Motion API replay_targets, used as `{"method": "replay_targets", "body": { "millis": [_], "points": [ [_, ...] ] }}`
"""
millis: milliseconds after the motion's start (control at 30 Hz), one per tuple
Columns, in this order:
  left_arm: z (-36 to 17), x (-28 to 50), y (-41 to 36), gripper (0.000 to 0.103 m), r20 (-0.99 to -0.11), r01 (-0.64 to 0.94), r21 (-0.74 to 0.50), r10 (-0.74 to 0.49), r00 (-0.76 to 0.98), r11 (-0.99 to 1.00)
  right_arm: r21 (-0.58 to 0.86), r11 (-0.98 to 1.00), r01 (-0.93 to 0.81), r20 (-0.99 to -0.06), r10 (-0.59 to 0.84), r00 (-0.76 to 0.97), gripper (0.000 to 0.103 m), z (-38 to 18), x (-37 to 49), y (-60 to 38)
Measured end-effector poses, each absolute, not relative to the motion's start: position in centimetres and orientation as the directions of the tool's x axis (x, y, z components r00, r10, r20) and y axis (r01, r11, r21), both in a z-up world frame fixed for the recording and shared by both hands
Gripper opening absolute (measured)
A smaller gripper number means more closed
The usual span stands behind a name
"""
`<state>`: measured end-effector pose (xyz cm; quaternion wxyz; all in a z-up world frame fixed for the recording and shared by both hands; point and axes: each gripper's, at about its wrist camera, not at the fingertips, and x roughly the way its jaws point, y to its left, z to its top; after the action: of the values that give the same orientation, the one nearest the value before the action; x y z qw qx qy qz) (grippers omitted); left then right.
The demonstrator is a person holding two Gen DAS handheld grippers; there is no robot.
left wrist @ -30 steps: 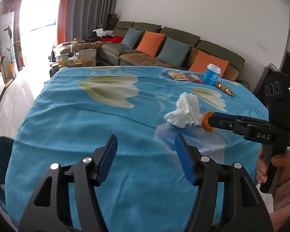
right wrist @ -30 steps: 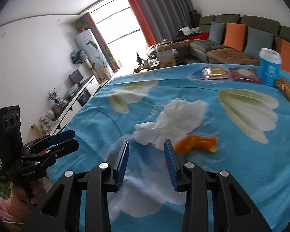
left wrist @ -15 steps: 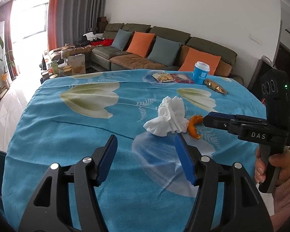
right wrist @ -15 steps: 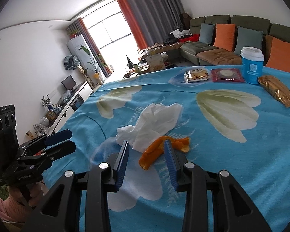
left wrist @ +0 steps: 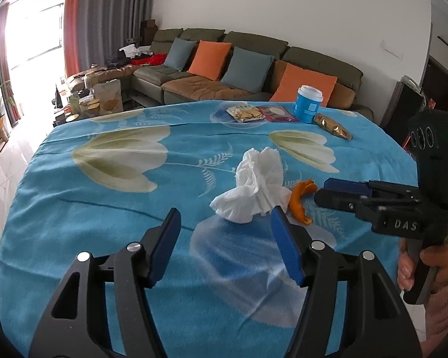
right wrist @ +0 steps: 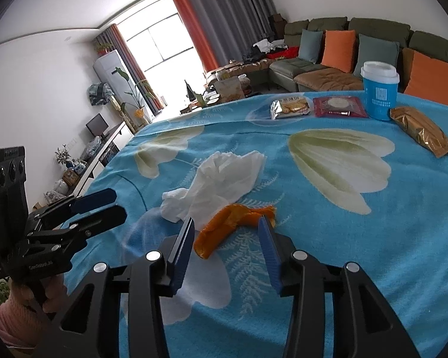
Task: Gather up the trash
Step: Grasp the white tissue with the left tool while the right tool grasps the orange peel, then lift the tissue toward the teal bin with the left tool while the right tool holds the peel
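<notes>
Two tools hover over blue flowered worktop (left wrist: 74, 208). Right tool (right wrist: 227, 232) jaws just widened, empty, bracketing orange peel (right wrist: 233, 223) beside crumpled tissue (right wrist: 221, 179). Left tool (left wrist: 224, 226) spread, empty, nearer tissue than before. Judgement: peel grasp imminent.

A home living room: a long olive corner sofa (left wrist: 254, 68) with orange and grey-blue cushions (left wrist: 209, 59), floor-length grey and orange curtains (right wrist: 224, 21) beside a bright window, a potted plant (right wrist: 134, 89), and a low sideboard (right wrist: 104, 152) bearing a monitor.
</notes>
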<state>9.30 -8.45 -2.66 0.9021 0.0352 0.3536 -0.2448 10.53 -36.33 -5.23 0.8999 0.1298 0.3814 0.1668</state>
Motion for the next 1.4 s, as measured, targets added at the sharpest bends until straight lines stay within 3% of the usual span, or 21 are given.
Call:
{"method": "replay_targets", "body": {
  "millis": [467, 567, 667, 833, 967, 1067, 1167, 1233, 1333, 1400],
  "points": [
    [-3.9, 12.8, -11.4, 0.062, -0.704, 0.518, -0.117, -0.439, 0.558, 0.847, 0.382, 0.91, -0.163, -0.685, 0.397, 0.61, 0.047, -6.6, 12.8, -36.7],
    [-4.6, 13.6, -11.9, 0.06, -0.726, 0.523, -0.148, -0.451, 0.519, 0.84, 0.394, 0.904, -0.168, -0.685, 0.411, 0.601, 0.037, -6.8, 12.8, -36.7],
    [-5.4, 13.9, -12.4, 0.056, -0.746, 0.528, -0.16, -0.452, 0.489, 0.834, 0.401, 0.901, -0.165, -0.692, 0.416, 0.59, 0.018, -7.0, 12.8, -36.9],
    [-6.1, 14.5, -12.7, 0.055, -0.761, 0.523, -0.174, -0.451, 0.466, 0.834, 0.408, 0.896, -0.172, -0.685, 0.425, 0.592, 0.012, -6.9, 12.5, -37.2],
    [-6.1, 14.8, -13.1, 0.034, -0.769, 0.527, -0.151, -0.434, 0.469, 0.837, 0.416, 0.891, -0.182, -0.669, 0.435, 0.602, 0.008, -6.6, 12.2, -37.5],
    [-6.1, 14.9, -12.8, 0.01, -0.767, 0.528, -0.165, -0.445, 0.463, 0.833, 0.422, 0.887, -0.185, -0.658, 0.44, 0.611, 0.004, -6.3, 12.0, -37.8],
    [-5.8, 14.4, -12.3, 0.009, -0.75, 0.527, -0.184, -0.465, 0.471, 0.83, 0.448, 0.875, -0.184, -0.637, 0.457, 0.621, 0.001, -5.9, 11.7, -38.4],
    [-5.5, 14.0, -11.9, 0.008, -0.742, 0.526, -0.186, -0.47, 0.478, 0.83, 0.45, 0.874, -0.183, -0.633, 0.456, 0.625, 0.001, -5.6, 11.7, -38.6],
    [-4.8, 13.3, -10.9, 0.008, -0.723, 0.519, -0.199, -0.481, 0.495, 0.832, 0.445, 0.88, -0.168, -0.638, 0.443, 0.629, 0.011, -5.5, 12.0, -38.8],
    [-4.3, 12.9, -9.9, 0.008, -0.711, 0.508, -0.212, -0.488, 0.506, 0.835, 0.451, 0.876, -0.171, -0.643, 0.451, 0.619, 0.035, -5.7, 12.4, -38.7]
  ]
}}
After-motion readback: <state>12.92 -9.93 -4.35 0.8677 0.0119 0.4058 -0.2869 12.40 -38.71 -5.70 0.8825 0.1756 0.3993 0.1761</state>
